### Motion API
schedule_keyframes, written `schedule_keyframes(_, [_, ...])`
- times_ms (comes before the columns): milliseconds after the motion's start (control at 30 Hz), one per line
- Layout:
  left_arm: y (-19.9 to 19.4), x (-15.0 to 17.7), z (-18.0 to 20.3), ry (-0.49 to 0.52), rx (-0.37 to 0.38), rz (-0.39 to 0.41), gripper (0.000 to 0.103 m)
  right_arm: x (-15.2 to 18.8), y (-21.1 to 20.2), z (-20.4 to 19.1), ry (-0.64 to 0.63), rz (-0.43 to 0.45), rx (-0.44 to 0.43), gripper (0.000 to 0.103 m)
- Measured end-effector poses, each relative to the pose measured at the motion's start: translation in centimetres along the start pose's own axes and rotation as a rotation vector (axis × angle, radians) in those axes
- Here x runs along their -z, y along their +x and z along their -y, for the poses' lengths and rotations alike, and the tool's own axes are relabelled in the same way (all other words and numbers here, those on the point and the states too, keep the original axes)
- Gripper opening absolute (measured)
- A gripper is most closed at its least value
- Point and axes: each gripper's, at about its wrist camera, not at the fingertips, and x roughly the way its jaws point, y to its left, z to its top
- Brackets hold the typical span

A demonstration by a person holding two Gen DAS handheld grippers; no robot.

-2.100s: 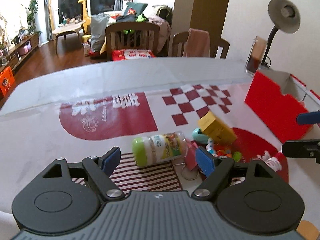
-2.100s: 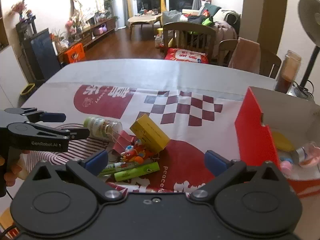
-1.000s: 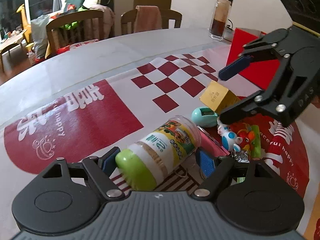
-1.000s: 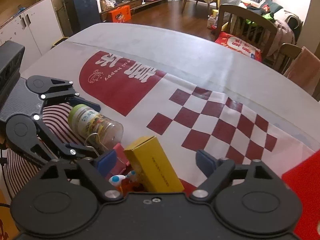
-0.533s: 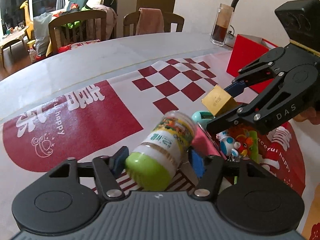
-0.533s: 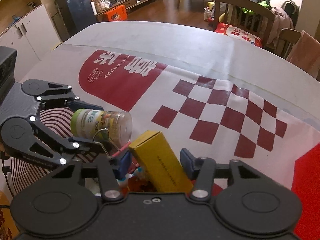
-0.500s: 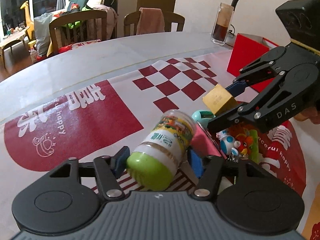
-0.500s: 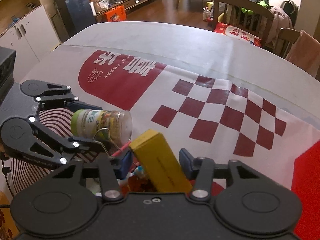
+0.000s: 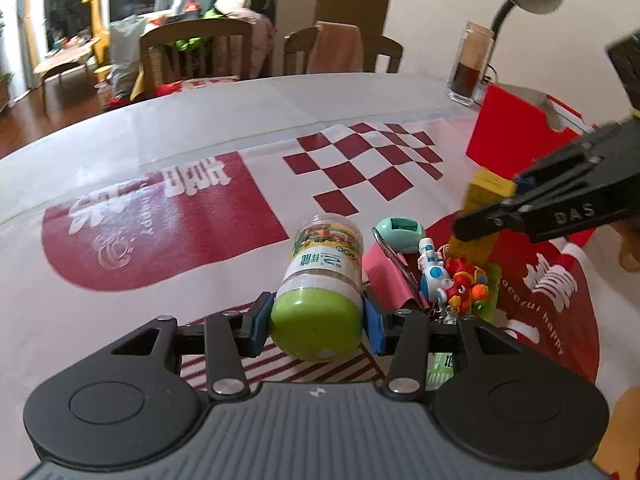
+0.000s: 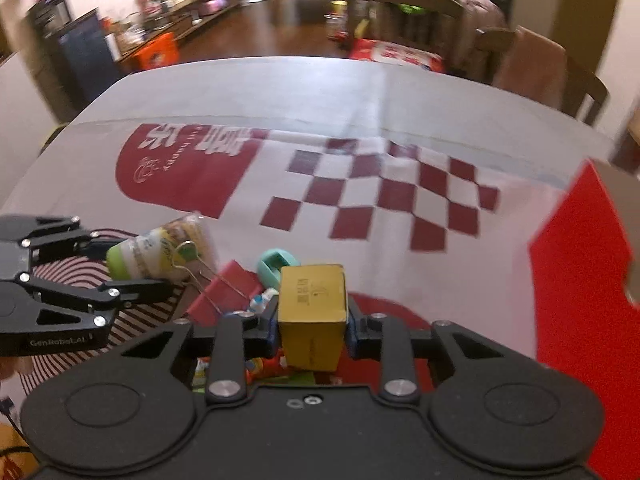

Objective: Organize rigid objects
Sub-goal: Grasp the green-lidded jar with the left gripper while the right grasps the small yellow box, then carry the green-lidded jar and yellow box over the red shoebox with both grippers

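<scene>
Left wrist: green-capped clear bottle (image 9: 320, 280).

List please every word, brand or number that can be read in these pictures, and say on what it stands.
"DAS": on the right gripper arm, in the left wrist view.
"GenRobot.AI": on the left gripper body, in the right wrist view.
"happy": on the tablecloth, in white script.
Jar label: Chinese print, too small to read.
Yellow box: stamped characters, too blurred to read.

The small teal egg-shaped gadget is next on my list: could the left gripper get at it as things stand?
Probably not yet: the left gripper is shut on the green-capped clear plastic bottle. The teal egg-shaped gadget lies uncovered just beyond, beside the pink binder clip.
</scene>
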Motion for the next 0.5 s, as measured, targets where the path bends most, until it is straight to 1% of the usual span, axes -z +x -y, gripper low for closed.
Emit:
schedule_keyframes(100, [-0.9,0.2,-0.4,-0.062,-0.003,0.004,0.046,0.8,-1.5,0.2,0.041,0.011,0.010,0.028])
schedule_keyframes(200, [-1.9,0.5,-0.6,-0.095,-0.020,0.017,0.046,1.6,-3.1,0.4,0.077,0.028,0.016,0.028])
schedule_keyframes(400, [-4.8,1.2,-1.2,-0.174,-0.023,0.058,0.045,2.7,-6.8,0.8,0.120,0.057,0.016,0.028])
schedule_keyframes(500, [-6.2,1.5,-1.1,-0.194,-0.030,0.073,0.045,3.3,-8.6,1.2,0.143,0.069,0.022,0.028])
